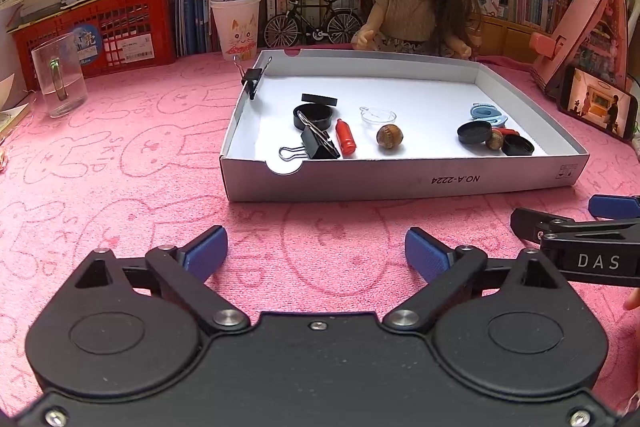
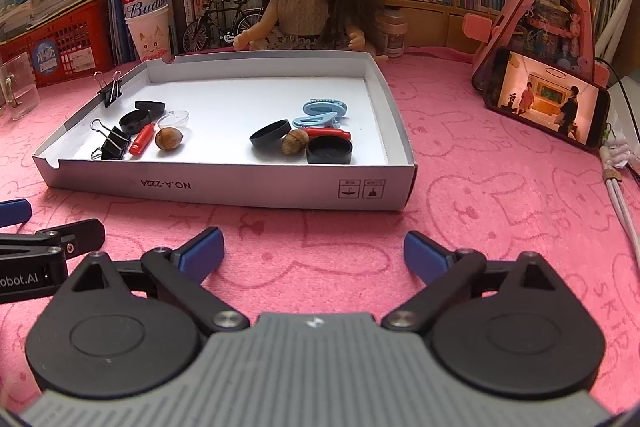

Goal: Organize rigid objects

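Left hand-held gripper [image 1: 316,251] and right hand-held gripper [image 2: 314,251], both spread wide and empty, over the pink worktop [image 1: 120,167] before a white tray [image 2: 240,187] containing binder clip [image 1: 316,145], nuts and caps.

cloth [image 1: 120,147]: pink, fuzzy | box [image 1: 400,183]: matt white card | mug [image 1: 60,79]: clear glass

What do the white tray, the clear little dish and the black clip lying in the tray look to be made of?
White shallow tray: matte cardboard, judging by its folded corners, notched wall and printed code. Small clear round dish: glossy transparent plastic or glass; the look leaves it open. Black binder clip: seemingly painted sheet metal, with shiny wire handles.
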### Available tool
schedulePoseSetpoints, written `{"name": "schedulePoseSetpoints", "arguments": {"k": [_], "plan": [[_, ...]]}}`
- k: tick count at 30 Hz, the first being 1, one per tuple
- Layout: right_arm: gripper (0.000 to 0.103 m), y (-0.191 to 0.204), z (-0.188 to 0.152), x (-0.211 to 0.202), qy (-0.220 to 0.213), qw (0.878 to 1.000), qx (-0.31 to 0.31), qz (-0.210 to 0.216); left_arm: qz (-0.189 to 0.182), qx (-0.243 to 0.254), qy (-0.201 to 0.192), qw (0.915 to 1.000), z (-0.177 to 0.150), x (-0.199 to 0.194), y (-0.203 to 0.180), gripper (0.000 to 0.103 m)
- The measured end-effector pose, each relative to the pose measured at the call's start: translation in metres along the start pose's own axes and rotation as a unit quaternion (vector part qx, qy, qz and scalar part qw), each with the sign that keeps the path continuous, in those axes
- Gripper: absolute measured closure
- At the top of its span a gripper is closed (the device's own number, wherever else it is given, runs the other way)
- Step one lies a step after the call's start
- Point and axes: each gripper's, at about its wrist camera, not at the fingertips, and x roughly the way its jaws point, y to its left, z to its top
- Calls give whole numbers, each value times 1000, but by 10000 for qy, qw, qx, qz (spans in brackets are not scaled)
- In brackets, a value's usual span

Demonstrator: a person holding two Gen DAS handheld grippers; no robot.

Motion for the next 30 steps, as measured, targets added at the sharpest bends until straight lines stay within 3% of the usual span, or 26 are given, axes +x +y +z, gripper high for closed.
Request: {"name": "schedulePoseSetpoints", "arguments": {"k": [11,30], "plan": [[0,-1,0,1,20,10000,17,-15,77,-38,45,10000,0,2,1,1],[0,-1,0,1,21,10000,18,-13,88,-27,48,9999,-1,2,1,0]]}}
